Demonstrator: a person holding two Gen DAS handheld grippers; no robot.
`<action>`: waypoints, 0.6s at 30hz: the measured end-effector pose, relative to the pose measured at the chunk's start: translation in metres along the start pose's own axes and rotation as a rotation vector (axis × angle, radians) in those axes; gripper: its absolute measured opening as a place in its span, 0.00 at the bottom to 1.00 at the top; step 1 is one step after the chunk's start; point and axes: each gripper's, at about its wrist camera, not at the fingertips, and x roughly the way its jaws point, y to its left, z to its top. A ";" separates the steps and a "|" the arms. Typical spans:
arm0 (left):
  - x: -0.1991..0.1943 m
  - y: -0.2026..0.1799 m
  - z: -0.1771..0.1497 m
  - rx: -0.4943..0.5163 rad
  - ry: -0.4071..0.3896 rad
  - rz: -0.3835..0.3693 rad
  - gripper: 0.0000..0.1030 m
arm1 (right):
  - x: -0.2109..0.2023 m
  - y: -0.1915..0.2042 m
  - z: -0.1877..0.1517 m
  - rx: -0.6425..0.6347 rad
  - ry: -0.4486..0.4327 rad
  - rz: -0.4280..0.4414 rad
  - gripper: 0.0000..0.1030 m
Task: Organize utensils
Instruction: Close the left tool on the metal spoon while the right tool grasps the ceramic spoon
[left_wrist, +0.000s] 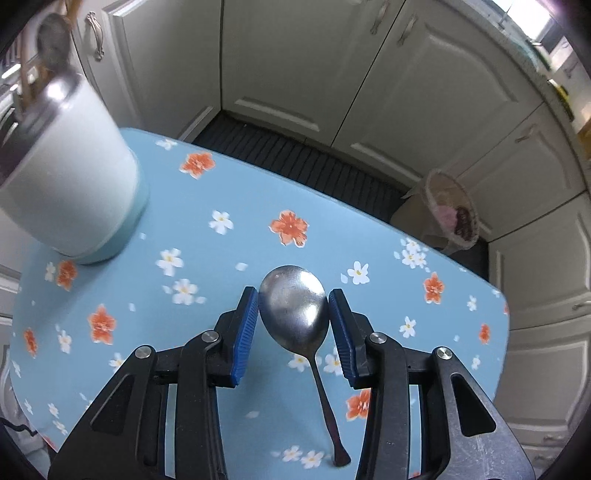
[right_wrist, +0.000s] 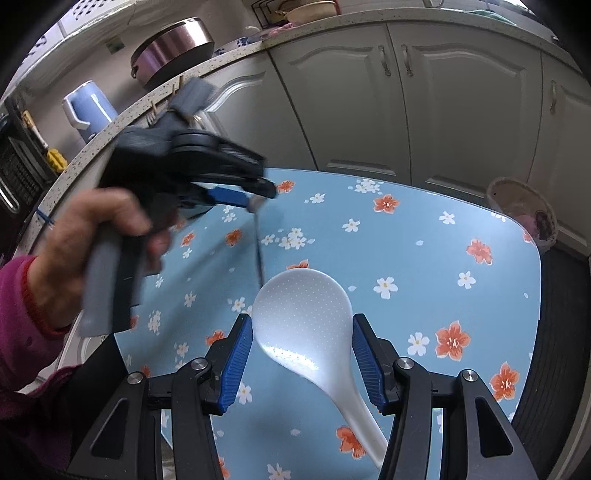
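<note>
Two utensils are up off the table (right_wrist: 424, 236), one in each of our hand-held grippers. Our left hand-held gripper (left_wrist: 293, 321) pinches a metal spoon (left_wrist: 295, 306) by the sides of its bowl, both blue pads (left_wrist: 245, 332) pressed against the rim, the handle hanging down toward the flowered cloth. In the right wrist view that same left hand-held gripper (right_wrist: 255, 199) appears blurred, gripped by a hand (right_wrist: 85, 240) in a magenta sleeve, with the spoon (right_wrist: 258, 240) dangling from its tip above the table. Our right hand-held gripper (right_wrist: 303, 350) pinches a white rice paddle (right_wrist: 303, 321) across its broad head, a pad on either side and touching it, the handle running back under the gripper.

A white canister (left_wrist: 70, 184) stands on the table, up and left of the spoon near the table's far corner. Its rim is metal, and a wooden handle and what looks like a grey ladle or spoon head rise out of it; the rest of its contents we cannot make out, as it is blurred.

Beyond the table, to the right of the spoon, a woven basket (left_wrist: 452, 210) sits on the floor by the cabinets (left_wrist: 295, 66), holding something pink and something dark that we cannot identify. On the counter beyond the table sit a steel pot (right_wrist: 173, 48) and a pale blue jug (right_wrist: 90, 107).
</note>
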 end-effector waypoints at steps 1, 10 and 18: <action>-0.006 0.003 -0.001 0.005 -0.010 -0.009 0.37 | 0.002 0.001 0.002 0.004 -0.001 0.004 0.51; -0.054 0.036 -0.012 0.016 -0.066 -0.093 0.37 | 0.011 0.029 0.027 -0.014 -0.024 0.039 0.51; -0.099 0.074 -0.024 0.029 -0.116 -0.135 0.37 | 0.012 0.058 0.051 -0.010 -0.061 0.082 0.51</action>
